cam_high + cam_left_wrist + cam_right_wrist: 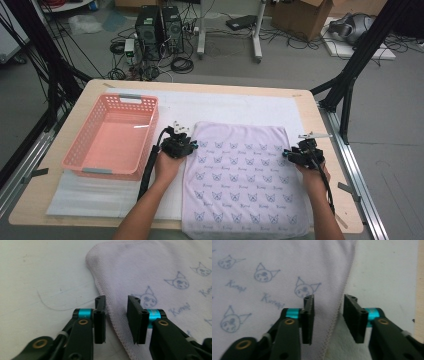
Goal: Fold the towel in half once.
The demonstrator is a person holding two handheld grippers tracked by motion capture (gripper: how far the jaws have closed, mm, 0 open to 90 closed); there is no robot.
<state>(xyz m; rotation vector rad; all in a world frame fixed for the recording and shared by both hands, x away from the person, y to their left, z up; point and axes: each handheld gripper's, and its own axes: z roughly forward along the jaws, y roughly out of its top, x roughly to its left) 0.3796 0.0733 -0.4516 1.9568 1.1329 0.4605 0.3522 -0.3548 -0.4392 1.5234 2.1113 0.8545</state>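
A pale lilac cat-print towel (245,177) lies spread flat on the table.

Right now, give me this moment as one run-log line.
left gripper: open, astride towel left hem | right gripper: open, astride right hem | basket: empty

Pale lilac cloth (245,175) with blue cat-face print

Salmon-pink basket (112,137) on a white mat (235,107) over a light wooden desk (310,115); each black claw, left (116,315) and right (329,315), carries turquoise bands and brass rivets.
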